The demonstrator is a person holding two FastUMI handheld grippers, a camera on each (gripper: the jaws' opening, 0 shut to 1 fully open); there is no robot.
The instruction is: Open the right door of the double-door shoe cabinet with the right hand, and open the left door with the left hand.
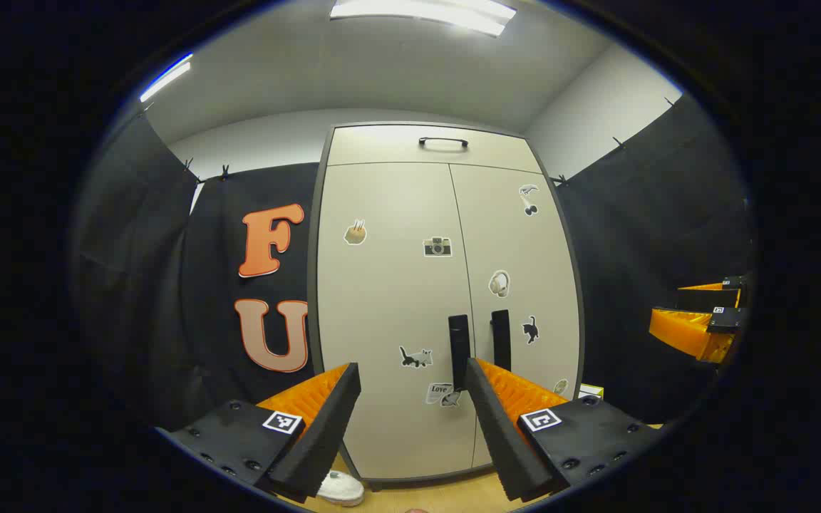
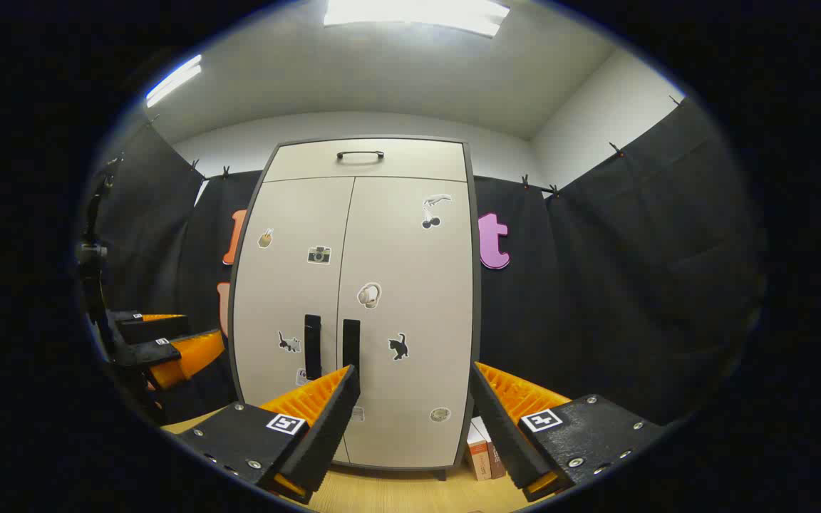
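Note:
A tall beige double-door shoe cabinet [image 1: 389, 299] [image 2: 296, 285] stands against the booth wall, both doors closed and dotted with stickers. Two black vertical handles sit side by side at the middle seam: the left door's handle [image 1: 459, 342] [image 2: 312, 345] and the right door's handle [image 1: 501, 339] [image 2: 350, 345]. My left gripper [image 1: 410, 388] is open, short of the doors, its fingers framing the left door's lower part. My right gripper [image 2: 414, 392] is open too, away from the cabinet, in front of the right door. The right gripper [image 1: 699, 324] also appears far right in the left gripper view, and the left gripper [image 2: 161, 342] far left in the right gripper view.
A top drawer with a black handle [image 1: 443, 142] [image 2: 360, 154] sits above the doors. A white shoe [image 1: 343, 488] lies on the wooden floor by the cabinet's left foot. Boxes [image 2: 485, 445] stand at its right foot. Black cloth walls close in on both sides.

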